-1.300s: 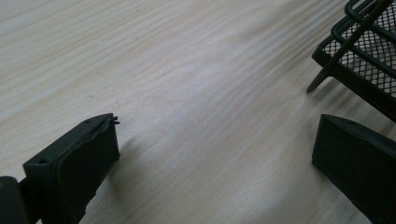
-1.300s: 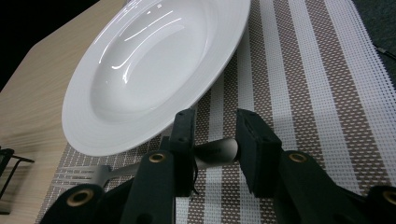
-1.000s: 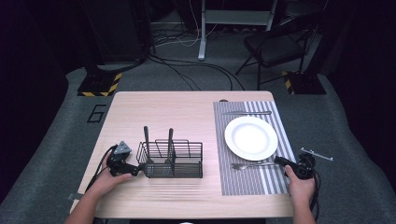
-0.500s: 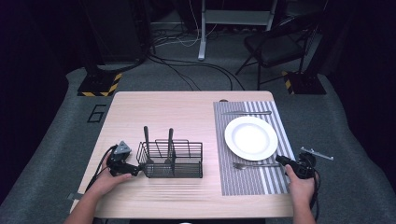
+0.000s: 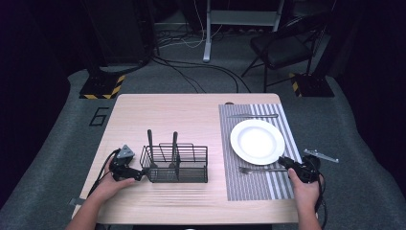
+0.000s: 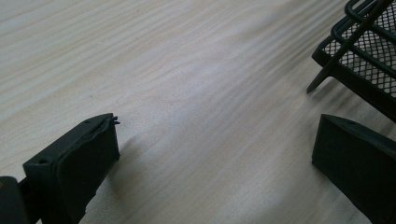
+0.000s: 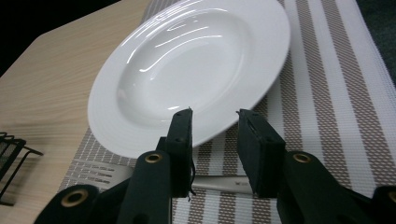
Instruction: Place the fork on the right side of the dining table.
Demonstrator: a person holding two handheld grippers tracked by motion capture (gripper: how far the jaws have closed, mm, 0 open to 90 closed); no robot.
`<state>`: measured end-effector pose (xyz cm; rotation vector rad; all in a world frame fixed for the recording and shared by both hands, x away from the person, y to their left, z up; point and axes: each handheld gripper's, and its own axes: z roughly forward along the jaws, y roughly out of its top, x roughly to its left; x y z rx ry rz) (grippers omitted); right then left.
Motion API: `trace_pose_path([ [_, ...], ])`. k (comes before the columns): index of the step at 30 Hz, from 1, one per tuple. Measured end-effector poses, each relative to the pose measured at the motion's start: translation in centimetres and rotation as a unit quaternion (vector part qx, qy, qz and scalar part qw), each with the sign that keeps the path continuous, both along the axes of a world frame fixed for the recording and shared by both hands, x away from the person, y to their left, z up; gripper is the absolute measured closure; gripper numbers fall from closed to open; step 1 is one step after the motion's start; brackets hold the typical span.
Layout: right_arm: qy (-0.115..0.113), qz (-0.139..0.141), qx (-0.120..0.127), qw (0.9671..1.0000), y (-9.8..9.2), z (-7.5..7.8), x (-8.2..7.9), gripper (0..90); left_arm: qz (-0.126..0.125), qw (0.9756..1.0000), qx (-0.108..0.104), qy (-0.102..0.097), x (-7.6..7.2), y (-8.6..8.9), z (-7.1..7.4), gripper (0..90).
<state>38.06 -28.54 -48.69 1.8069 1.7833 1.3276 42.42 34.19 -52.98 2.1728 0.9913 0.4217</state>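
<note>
Landmark: white plate (image 5: 257,141) on the striped placemat (image 5: 249,184), at the right of the counter (image 5: 158,115).

Fork: the fork (image 5: 261,169) lies flat on the placemat just in front of the plate's near rim, handle toward the right edge; in the right gripper view its handle (image 7: 219,183) passes under the jaws, apart from them.

Right hand-held gripper (image 5: 298,167): released — jaws parted a little with nothing between the pads, hovering just right of the fork's handle end.

What changed: against the earlier pictures the right hand-held gripper has lifted slightly off the placemat, while the fork keeps its place — it looks set down and let go.

Left hand-held gripper (image 5: 128,168): jaws wide apart, nothing gripped, resting low on the counter well left of the plate, just beside the black wire caddy (image 5: 176,163).

Caddy: two dark-handled utensils stand in it.

Knife: a knife (image 5: 253,115) lies beyond the plate.

Meaning: the fork's placing seems done — likely next is another piece from the caddy.
</note>
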Motion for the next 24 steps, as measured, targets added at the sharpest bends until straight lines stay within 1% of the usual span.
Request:
trace_pose_path([
  [6, -0.013, 0.032, -0.023, 0.9991, 1.8, 0.8, 0.0, 64.7, 0.000, 1.0000, 0.000, 0.000, 0.0, 0.0, 0.0, 0.2],
  [16, -0.027, 0.082, -0.032, 0.9958, 5.0, 1.8, -0.3, 63.2, 0.000, 1.0000, 0.000, 0.000, 0.0, 0.0, 0.0, 0.2],
  [21, -0.028, 0.116, -0.044, 0.9919, 6.7, 1.8, -0.2, 60.9, 0.001, 1.0000, -0.001, 0.000, 0.0, 0.0, 0.0, 0.2],
  [24, -0.033, 0.143, -0.052, 0.9878, 7.8, 1.8, -0.3, 59.9, 0.000, 1.0000, 0.000, 0.000, 0.0, 0.0, 0.0, 0.2],
])
